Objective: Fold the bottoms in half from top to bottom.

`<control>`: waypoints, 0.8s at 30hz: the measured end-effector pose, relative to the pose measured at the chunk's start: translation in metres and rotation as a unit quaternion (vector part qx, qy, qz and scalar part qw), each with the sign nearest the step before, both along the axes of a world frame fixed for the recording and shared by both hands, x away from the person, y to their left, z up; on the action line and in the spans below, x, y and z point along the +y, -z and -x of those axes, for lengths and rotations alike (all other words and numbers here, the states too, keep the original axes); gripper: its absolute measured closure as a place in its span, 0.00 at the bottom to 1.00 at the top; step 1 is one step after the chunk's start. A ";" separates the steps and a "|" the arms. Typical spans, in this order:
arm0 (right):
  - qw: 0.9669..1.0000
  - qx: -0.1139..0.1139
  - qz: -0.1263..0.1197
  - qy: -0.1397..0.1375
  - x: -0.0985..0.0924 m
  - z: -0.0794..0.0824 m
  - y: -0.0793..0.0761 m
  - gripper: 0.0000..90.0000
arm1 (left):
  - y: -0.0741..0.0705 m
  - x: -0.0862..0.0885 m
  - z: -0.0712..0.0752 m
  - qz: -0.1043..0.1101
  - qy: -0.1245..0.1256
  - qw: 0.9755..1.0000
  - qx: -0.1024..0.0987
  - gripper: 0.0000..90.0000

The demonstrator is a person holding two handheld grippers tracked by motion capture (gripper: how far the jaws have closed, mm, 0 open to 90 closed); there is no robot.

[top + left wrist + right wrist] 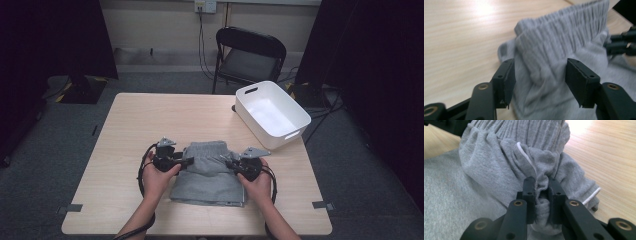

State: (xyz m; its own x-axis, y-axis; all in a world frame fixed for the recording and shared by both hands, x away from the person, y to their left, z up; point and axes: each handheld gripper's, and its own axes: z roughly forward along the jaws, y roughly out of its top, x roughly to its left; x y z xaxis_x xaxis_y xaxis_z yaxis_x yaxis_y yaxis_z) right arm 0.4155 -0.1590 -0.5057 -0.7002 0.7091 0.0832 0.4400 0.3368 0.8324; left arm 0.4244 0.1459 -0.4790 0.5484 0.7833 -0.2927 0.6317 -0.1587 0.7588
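While seen from the high view: grey shorts [209, 175] folded flat on table [125, 150] near the front edge, waistband end pointing away toward the white bin [272, 114]; long axis front to back; left gripper [186, 161] at the left end of the waistband, right gripper [228, 163] at the right end, both equally near

In the left gripper view: jaws standing apart, ribbed waistband [559, 37] between them, pads not pressing; other gripper at the far right edge

In the right gripper view: jaws together, clamped on a bunched fold of waistband with white drawstring [591, 196] trailing beside

No brand, label or legible writing anywhere
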 end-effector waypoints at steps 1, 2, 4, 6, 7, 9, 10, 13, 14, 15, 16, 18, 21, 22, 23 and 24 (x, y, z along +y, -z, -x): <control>1.000 0.000 0.000 0.000 0.000 0.000 0.000 0.88 | 0.000 -0.002 -0.002 -0.001 0.000 1.000 0.002 0.42; 1.000 0.000 0.000 0.000 0.000 0.000 0.000 0.88 | 0.001 -0.005 -0.004 0.002 -0.001 1.000 0.003 0.42; 1.000 0.000 0.000 0.001 0.000 0.000 0.000 0.88 | 0.004 -0.009 -0.009 0.008 -0.004 1.000 0.008 0.43; 1.000 0.000 0.000 0.001 0.000 0.001 0.000 0.88 | 0.007 -0.011 -0.011 0.010 -0.002 1.000 0.026 0.51; 1.000 0.000 0.000 0.001 0.000 0.001 0.000 0.88 | 0.009 -0.013 -0.011 -0.003 -0.001 1.000 0.028 0.54; 1.000 0.001 -0.001 0.001 0.000 0.000 0.000 0.88 | 0.010 -0.014 -0.011 -0.014 0.006 0.999 0.031 0.70; 1.000 0.003 -0.003 0.002 0.000 0.000 0.000 0.88 | 0.010 -0.014 -0.011 -0.016 0.008 0.999 0.035 0.75; 1.000 0.009 -0.012 0.004 -0.001 0.000 0.000 0.86 | 0.009 -0.015 -0.009 -0.041 0.013 0.999 0.029 0.84; 1.000 0.016 -0.019 0.008 -0.002 0.000 -0.001 0.84 | 0.009 -0.016 -0.009 -0.045 0.015 0.999 0.026 0.84; 1.000 0.022 -0.016 0.007 -0.002 0.001 -0.003 0.79 | 0.009 -0.017 -0.009 -0.053 0.017 0.998 0.025 0.85; 1.000 0.022 -0.016 0.007 -0.002 0.001 -0.003 0.79 | 0.009 -0.017 -0.009 -0.053 0.017 0.998 0.025 0.85; 1.000 0.026 -0.009 0.008 -0.001 0.002 -0.007 0.72 | 0.008 -0.019 -0.010 -0.059 0.017 0.998 0.024 0.85; 0.999 0.038 -0.009 0.012 0.002 0.004 -0.016 0.61 | 0.008 -0.019 -0.009 -0.061 0.016 0.998 0.027 0.85; 0.999 0.038 -0.009 0.012 0.002 0.004 -0.016 0.61 | 0.007 -0.019 -0.009 -0.059 0.015 0.998 0.028 0.85; 0.999 0.039 -0.010 0.014 0.003 0.004 -0.018 0.59 | 0.007 -0.019 -0.009 -0.058 0.015 0.998 0.029 0.85; 0.999 0.038 -0.009 0.017 0.003 0.004 -0.021 0.56 | 0.007 -0.019 -0.009 -0.057 0.014 0.998 0.030 0.85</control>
